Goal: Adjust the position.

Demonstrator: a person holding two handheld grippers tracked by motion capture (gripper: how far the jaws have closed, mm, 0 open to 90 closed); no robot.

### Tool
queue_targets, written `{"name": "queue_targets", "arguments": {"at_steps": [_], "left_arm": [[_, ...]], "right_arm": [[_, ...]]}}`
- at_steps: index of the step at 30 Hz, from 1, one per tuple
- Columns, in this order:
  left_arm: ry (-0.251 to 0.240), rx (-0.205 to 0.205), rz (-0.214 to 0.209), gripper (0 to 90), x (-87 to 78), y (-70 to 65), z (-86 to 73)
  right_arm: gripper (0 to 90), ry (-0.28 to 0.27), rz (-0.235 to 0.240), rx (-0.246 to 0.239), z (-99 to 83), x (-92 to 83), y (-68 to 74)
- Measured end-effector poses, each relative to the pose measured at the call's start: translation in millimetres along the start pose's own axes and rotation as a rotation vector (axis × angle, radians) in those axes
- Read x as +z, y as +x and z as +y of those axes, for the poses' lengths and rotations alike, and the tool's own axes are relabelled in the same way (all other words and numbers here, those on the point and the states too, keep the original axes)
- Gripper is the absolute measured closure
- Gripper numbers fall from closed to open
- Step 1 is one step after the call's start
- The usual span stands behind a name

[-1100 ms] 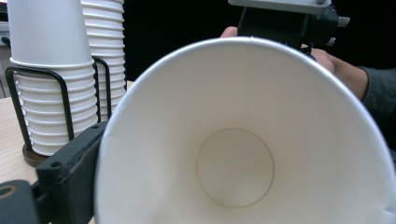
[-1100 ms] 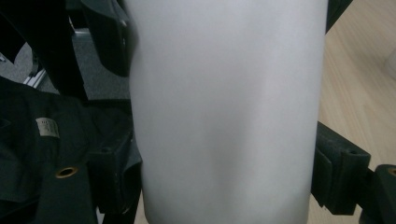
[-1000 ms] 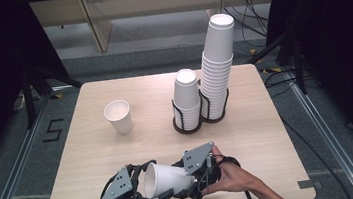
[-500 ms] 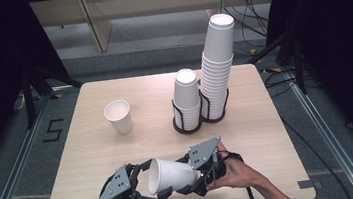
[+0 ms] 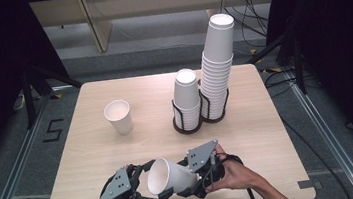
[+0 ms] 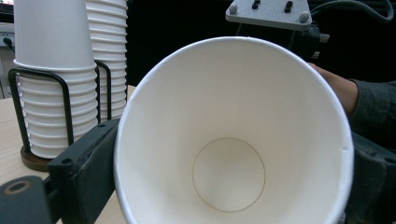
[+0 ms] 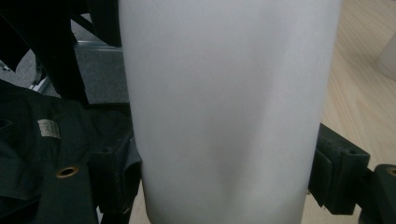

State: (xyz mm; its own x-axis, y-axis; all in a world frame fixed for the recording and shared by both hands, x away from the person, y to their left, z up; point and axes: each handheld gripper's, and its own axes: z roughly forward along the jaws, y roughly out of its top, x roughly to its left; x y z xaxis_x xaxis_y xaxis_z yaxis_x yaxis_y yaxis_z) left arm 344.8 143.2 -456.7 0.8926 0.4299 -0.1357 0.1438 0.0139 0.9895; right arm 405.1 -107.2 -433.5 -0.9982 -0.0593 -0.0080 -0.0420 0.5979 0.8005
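Holding a single white paper cup (image 5: 169, 177) on its side above the near edge of the bench (image 5: 269, 134), between the two grippers. The right gripper (image 5: 200, 180) is clamped on the cup's narrow base end; in the right gripper view the cup wall sits tight between both black jaws. The left gripper (image 5: 147, 189) faces the open mouth; its jaws have just been closing and now bracket the rim on either side, but I cannot tell whether the pads press on it yet.

Risks, largest item first:
- Tall cup stack (image 5: 217, 67) in its wire holder leans slightly and stands well above the short cup stack (image 5: 186, 98) just beside it. A wide swing of either arm toward the far side could topple it.
- Held cup: thin paper wall. Further squeeze at the rim could oval or crease the mouth; opposed pulls from the two grippers could tear or buckle it. Releasing the right gripper before the left has firm hold would likely drop the cup onto the bench edge or off it.
- Lone upright cup (image 5: 118, 116), well apart, light and easy to knock.

Writing: a "5" marked on the floor (image 5: 52, 129) left of the bench. A small label in the right gripper view is unreadable. Cups plain, no branding.
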Motion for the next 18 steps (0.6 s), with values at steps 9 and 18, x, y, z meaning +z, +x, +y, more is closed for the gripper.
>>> {"name": "queue_targets", "arguments": {"at_steps": [9, 18], "left_arm": [[0.005, -0.005, 0.001, 5.6, 1.0, 0.4, -1.6], [-0.010, -0.013, 0.019, 5.6, -1.6, 3.0, -1.0]], "right_arm": [[24.0, -0.013, 0.016, 0.000, -3.0, 0.1, -0.5], [24.1, -0.033, -0.006, -0.002, -6.1, -9.7, -5.5]]}}
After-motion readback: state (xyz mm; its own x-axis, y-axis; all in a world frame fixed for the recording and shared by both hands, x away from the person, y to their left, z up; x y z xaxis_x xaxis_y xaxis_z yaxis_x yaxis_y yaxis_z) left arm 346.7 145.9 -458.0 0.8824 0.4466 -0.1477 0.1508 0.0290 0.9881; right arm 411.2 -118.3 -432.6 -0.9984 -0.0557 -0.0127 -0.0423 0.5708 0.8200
